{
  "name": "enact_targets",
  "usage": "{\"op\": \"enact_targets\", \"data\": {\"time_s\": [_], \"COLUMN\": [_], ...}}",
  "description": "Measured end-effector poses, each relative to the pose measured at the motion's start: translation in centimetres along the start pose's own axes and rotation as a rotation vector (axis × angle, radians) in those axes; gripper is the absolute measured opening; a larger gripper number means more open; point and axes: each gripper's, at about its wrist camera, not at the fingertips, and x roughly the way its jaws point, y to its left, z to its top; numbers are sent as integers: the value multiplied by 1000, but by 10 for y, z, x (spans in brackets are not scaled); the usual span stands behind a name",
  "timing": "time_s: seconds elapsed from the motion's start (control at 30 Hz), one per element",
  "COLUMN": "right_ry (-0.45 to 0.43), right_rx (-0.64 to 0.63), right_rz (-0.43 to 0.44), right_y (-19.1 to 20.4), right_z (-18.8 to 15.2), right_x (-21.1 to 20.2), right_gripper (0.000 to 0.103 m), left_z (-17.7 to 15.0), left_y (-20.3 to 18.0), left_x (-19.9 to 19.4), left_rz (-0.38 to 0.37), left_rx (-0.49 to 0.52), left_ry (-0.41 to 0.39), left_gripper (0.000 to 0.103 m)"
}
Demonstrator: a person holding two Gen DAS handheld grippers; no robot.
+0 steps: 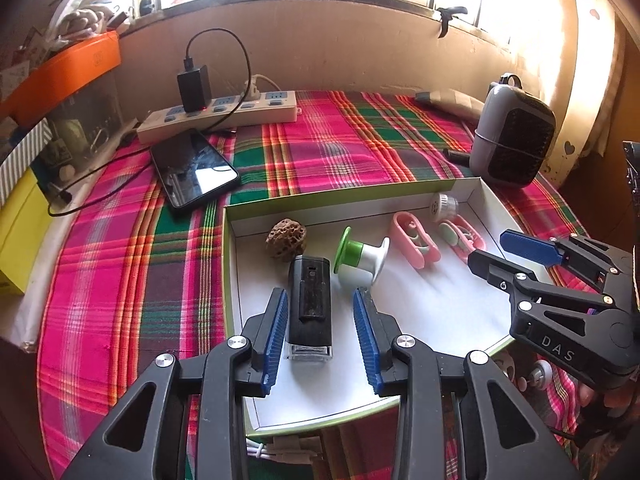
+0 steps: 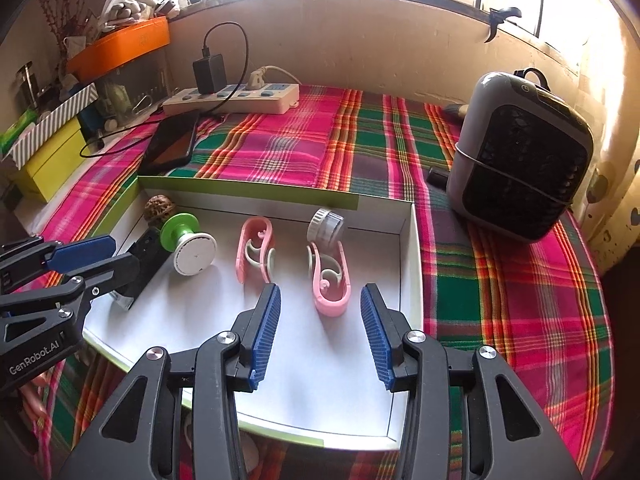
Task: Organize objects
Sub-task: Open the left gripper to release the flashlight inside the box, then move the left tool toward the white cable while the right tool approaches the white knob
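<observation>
Plaid cloth covers the surface; the white tray's (image 1: 476,184) near edge hides behind my grippers. Left gripper (image 1: 320,320) gapes around the black box (image 1: 310,300) (untouched); right gripper (image 2: 320,320) stands apart, empty, pink clip (image 2: 330,280) just ahead.

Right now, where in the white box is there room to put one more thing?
The near part of the box is bare, in front of the pink clips beside the right gripper. The far half is crowded: brown nut, black device, green and white spool, clips and small round case. Outside, plaid cloth between phone and fan is free.
</observation>
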Motion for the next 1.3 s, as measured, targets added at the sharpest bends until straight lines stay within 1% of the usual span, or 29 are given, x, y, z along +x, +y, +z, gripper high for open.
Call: {"op": "enact_targets", "data": {"time_s": [0.23,0.77,1.0,1.07,1.2,1.3], "right_ry": [-15,-51,-69,-74,-86,-92], "right_rx": [17,45,56,56,58,60], "right_rz": [0,10,8,5,4,3], "right_y": [3,11,13,14,16,16], "right_z": [-6,-27,-42,-46,-55,-61], "right_x": [-12,-42,-57,-61,-68,-73], "right_gripper": [43,43,43,43,43,43], "left_z": [-8,-32,-45,-49,-61,-70], "left_y": [-3,-4,6,10,18,25], "left_x": [-14,-43,-60,-65,-73,-77], "left_rz": [10,3,10,-2,-3,-10], "left_rx": [2,-11,-33,-43,-46,-56], "left_ry": [-18,-38,-72,-78,-93,-91], "left_gripper": [32,32,32,32,32,32]}}
